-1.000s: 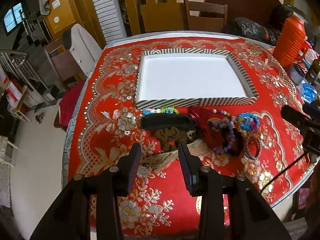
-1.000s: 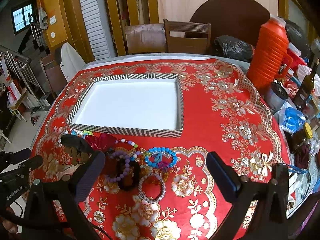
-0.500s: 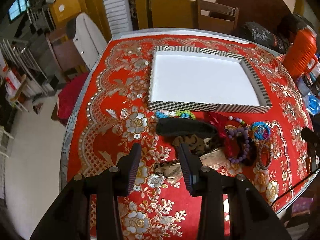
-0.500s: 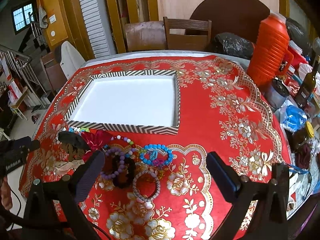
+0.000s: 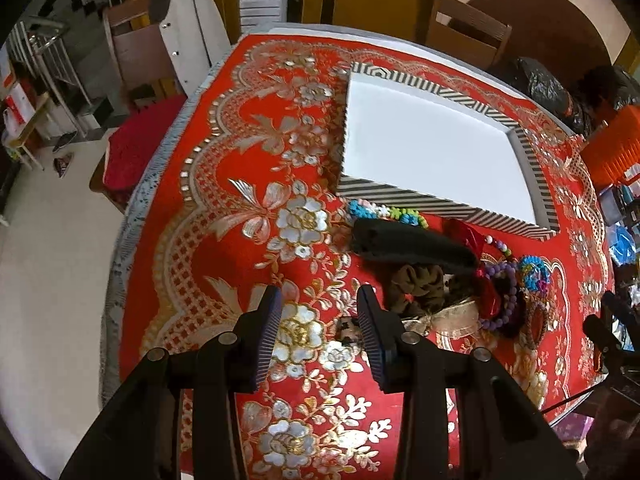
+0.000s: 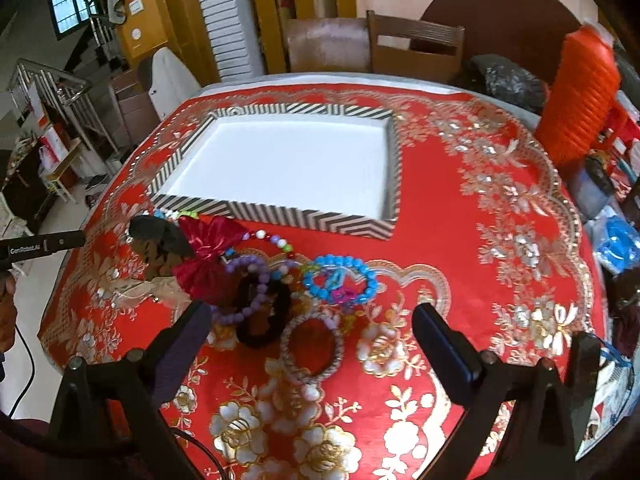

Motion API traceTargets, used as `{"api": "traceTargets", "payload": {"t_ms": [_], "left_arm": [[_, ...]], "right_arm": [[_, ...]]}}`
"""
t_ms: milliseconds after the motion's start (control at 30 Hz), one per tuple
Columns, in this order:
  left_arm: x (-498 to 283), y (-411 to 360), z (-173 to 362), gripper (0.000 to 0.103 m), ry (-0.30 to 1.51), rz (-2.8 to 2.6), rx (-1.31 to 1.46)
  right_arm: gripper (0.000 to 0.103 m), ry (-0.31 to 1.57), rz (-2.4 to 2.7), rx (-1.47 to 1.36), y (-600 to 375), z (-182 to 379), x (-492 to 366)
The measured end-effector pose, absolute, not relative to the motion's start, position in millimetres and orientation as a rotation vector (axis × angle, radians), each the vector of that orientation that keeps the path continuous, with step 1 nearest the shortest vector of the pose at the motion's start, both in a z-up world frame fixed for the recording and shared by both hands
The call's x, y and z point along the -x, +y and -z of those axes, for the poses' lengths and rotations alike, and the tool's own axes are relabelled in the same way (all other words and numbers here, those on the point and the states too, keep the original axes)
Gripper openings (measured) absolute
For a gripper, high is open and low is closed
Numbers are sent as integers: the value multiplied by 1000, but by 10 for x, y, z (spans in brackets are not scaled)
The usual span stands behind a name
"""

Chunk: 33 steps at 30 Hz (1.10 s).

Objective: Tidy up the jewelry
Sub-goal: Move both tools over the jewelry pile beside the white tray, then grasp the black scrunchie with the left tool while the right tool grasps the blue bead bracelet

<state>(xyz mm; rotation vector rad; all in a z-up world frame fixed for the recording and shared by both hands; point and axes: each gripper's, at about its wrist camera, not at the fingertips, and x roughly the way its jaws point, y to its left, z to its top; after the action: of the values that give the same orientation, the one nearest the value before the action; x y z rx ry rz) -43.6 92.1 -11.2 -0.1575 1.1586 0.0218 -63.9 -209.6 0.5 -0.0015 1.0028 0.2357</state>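
Over the jewelry, right tongs nearer now.

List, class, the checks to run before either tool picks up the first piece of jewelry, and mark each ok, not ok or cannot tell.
1. Striped tray empty, ready for items: ok.
2. Right tool open, holding nothing: ok.
3. Left tool open, holding nothing: ok.
4. Braided ring bracelet lies between the right tool's fingers in view: ok.
5. Blue bead bracelet free of neighbouring pieces: not ok, they overlap.
6. Tool height above the tablecloth: cannot tell.
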Motion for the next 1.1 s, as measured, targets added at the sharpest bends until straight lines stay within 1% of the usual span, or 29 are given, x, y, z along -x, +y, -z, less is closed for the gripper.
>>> {"api": "traceTargets", "payload": {"t_ms": [133,300,367,433,567,633,767,800,1000,1100], "left_arm": [[371,816,142,27,1180,16,173],[258,789,144,27,1183,31,215],[206,805,152,27,1187,41,248],[148,811,169,27,1197,43,271],[4,793,244,27,1225,41,291],[-63,795,280,27,1237,47,307],[-178,821,364,27,1266,45,338],[-196,818,381,27,1273,52,345],[-288,753,532,27,1313,87,331],[-339,772,621,27,1338,89,372]], "right_arm": [[95,1016,-275,15,-2010,32,561],[93,1036,-249,-11,-2165,143,448],[91,1059,-227,-31,-2270,228,371],[83,1077,-200,-51,-2379,320,273],[78,1094,-169,-76,-2520,463,117],[72,1102,-167,-84,-2558,504,71],[69,1109,-151,-80,-2644,539,18],[65,1112,-148,-80,-2670,548,0],[64,1150,-159,-98,-2793,650,-125],[64,1163,-174,-91,-2795,705,-155]]}}
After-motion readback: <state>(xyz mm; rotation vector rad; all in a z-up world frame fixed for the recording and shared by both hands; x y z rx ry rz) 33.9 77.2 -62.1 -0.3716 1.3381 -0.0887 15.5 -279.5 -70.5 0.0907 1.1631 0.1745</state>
